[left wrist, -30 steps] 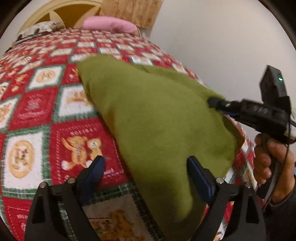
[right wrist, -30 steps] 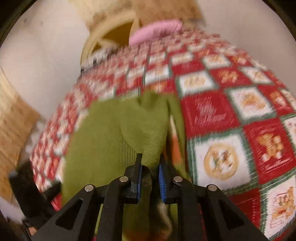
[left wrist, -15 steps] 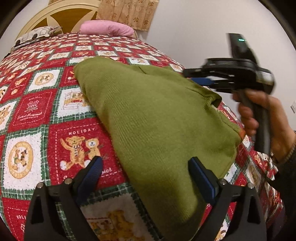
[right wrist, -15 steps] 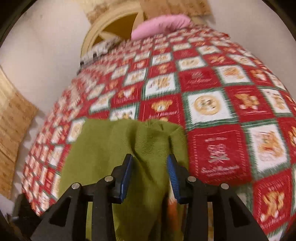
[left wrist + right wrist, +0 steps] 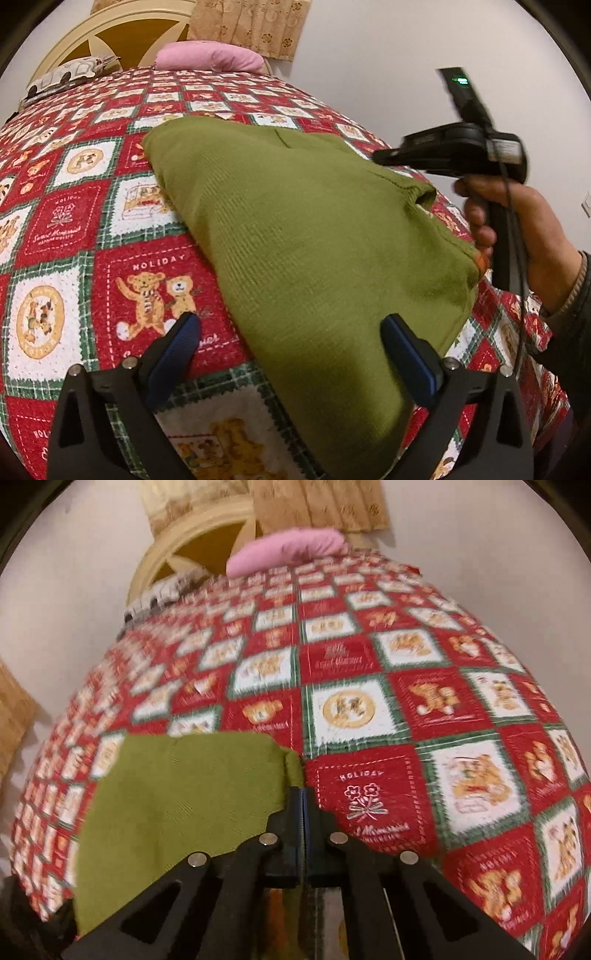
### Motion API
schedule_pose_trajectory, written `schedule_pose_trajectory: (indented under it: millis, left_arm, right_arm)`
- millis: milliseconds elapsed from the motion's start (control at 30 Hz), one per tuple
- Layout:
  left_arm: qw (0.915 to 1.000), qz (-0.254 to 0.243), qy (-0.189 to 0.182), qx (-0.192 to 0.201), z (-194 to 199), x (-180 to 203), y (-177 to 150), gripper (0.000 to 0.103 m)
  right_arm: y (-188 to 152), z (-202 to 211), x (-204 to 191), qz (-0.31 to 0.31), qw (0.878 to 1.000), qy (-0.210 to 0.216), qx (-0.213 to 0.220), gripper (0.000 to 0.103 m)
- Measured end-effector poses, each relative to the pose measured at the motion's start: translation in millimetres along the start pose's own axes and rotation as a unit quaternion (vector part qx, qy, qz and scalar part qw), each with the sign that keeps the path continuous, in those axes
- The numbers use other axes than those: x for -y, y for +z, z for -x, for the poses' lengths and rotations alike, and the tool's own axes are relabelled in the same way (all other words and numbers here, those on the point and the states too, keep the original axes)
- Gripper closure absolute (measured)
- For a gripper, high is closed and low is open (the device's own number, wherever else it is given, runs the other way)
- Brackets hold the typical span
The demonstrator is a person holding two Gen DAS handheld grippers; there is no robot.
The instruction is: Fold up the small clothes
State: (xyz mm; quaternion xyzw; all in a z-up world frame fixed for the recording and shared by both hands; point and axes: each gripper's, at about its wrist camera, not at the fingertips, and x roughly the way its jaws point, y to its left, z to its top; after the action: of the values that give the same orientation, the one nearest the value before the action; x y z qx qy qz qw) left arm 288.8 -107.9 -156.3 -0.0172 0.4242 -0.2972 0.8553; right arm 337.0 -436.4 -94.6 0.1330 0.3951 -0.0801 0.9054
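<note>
Patchwork bed (image 5: 66, 229) carries a green garment (image 5: 314, 236), long axis toward the headboard; left gripper (image 5: 291, 343) spread above its near end, right gripper (image 5: 303, 805) clenched empty beside it.

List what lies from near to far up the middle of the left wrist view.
left hand-held gripper → green garment → holiday-print bedspread → pink pillow → patterned curtain
</note>
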Motion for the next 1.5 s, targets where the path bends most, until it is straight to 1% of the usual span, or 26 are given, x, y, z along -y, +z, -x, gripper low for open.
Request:
schedule_pose_trajectory:
  millis: [67,100,133,167,200,233,300,367,400,467,500,533,600,667,733,767,833,867,900,1000,1033,1133,1233,1333,1500]
  left_arm:
    - [1.0000,0.002,-0.003,0.002,0.1,-1.4,0.7,0.002]
    - [1.0000,0.004,-0.006,0.003,0.5,-2.2,0.6,0.002]
    - [0.9999,0.008,-0.010,0.004,1.1,-3.6,0.7,0.002]
    - [0.9998,0.014,-0.013,0.010,3.1,-5.8,0.6,0.002]
    - [0.9996,0.020,-0.012,0.017,5.6,-7.9,0.5,0.002]
    - [0.9992,0.029,-0.008,0.025,8.5,-10.4,0.1,0.002]
    - [0.9973,0.053,0.001,0.051,18.5,-17.3,-0.5,0.001]
    - [0.9943,0.077,0.003,0.075,28.9,-25.1,1.6,0.001]
    - [0.9925,0.092,0.004,0.081,32.3,-28.8,5.1,0.000]
    - [0.9913,0.102,0.008,0.083,35.0,-31.4,15.0,0.000]
    - [0.9921,0.095,0.016,0.079,33.6,-30.0,21.4,0.000]
    - [0.9932,0.085,0.028,0.074,30.3,-26.8,26.6,0.000]
    - [0.9956,0.058,0.044,0.059,16.7,-18.4,35.0,0.000]
    - [0.9969,0.040,0.059,0.033,-2.2,-11.5,37.2,0.000]
    - [0.9973,0.030,0.066,0.010,-12.1,-10.9,29.7,0.000]
    - [0.9977,0.025,0.063,0.011,-17.4,-11.2,25.1,0.000]
    - [0.9981,0.036,0.049,0.012,-15.0,-16.9,23.9,0.000]
    - [0.9981,0.040,0.044,0.012,-14.0,-19.1,23.3,0.000]
    - [0.9982,0.042,0.041,0.012,-13.6,-19.7,22.0,0.000]
    - [0.9982,0.038,0.045,0.013,-13.1,-16.4,21.5,0.000]
    - [0.9982,0.037,0.045,0.014,-13.2,-16.1,21.5,0.000]
    - [0.9982,0.039,0.042,0.015,-13.4,-16.2,21.0,0.000]
    - [0.9983,0.041,0.039,0.015,-14.3,-16.7,22.0,0.000]
    - [0.9984,0.041,0.037,0.015,-14.2,-17.5,21.7,0.000]
    - [0.9984,0.043,0.033,0.015,-14.1,-18.8,21.7,0.000]
  right_arm:
    - [-5.6,24.1,-9.1,0.006,0.999,0.037,0.021,0.102]
    - [-10.6,36.0,-17.5,0.019,0.998,0.061,0.029,0.102]
    - [-18.6,47.2,-32.2,0.049,0.994,0.090,0.031,0.102]
    - [-25.2,50.6,-43.0,0.072,0.991,0.109,0.024,0.102]
    - [-31.7,50.2,-52.5,0.089,0.988,0.123,0.012,0.098]
    - [-41.4,45.8,-61.7,0.103,0.986,0.133,-0.010,0.082]
    - [-53.4,34.6,-66.1,0.114,0.985,0.125,-0.039,0.061]
    - [-68.9,18.7,-62.0,0.128,0.985,0.094,-0.069,0.066]
    - [-76.3,11.4,-56.8,0.127,0.985,0.082,-0.086,0.072]
    - [-82.9,13.7,-41.4,0.103,0.987,0.098,-0.074,0.080]
    - [-84.1,15.4,-35.8,0.094,0.988,0.100,-0.074,0.085]
    - [-86.0,18.5,-32.3,0.091,0.988,0.100,-0.072,0.087]
    - [-90.9,22.9,-30.3,0.100,0.988,0.098,-0.071,0.087]
    - [-96.2,25.8,-28.3,0.106,0.987,0.098,-0.073,0.087]
    - [-99.8,28.7,-24.1,0.113,0.986,0.100,-0.076,0.085]
    - [-99.8,31.0,-23.6,0.117,0.985,0.106,-0.071,0.083]
    - [-93.4,40.2,-16.8,0.107,0.986,0.118,-0.047,0.057]
    - [-87.2,44.3,-11.0,0.093,0.987,0.125,-0.032,0.054]
    - [-78.7,48.6,-1.4,0.068,0.988,0.138,-0.011,0.053]
    - [-58.1,38.9,13.1,0.025,0.989,0.146,-0.004,0.053]
    - [-52.0,30.4,16.6,0.010,0.988,0.153,-0.010,0.053]
    - [-40.9,-1.4,22.4,-0.025,0.982,0.179,-0.047,0.053]
    - [-36.9,-28.1,23.4,-0.032,0.983,0.167,-0.063,0.053]
    - [-33.9,-45.4,27.7,-0.053,0.979,0.184,-0.066,0.053]
    - [-30.4,-53.2,24.1,-0.038,0.979,0.189,-0.062,0.053]
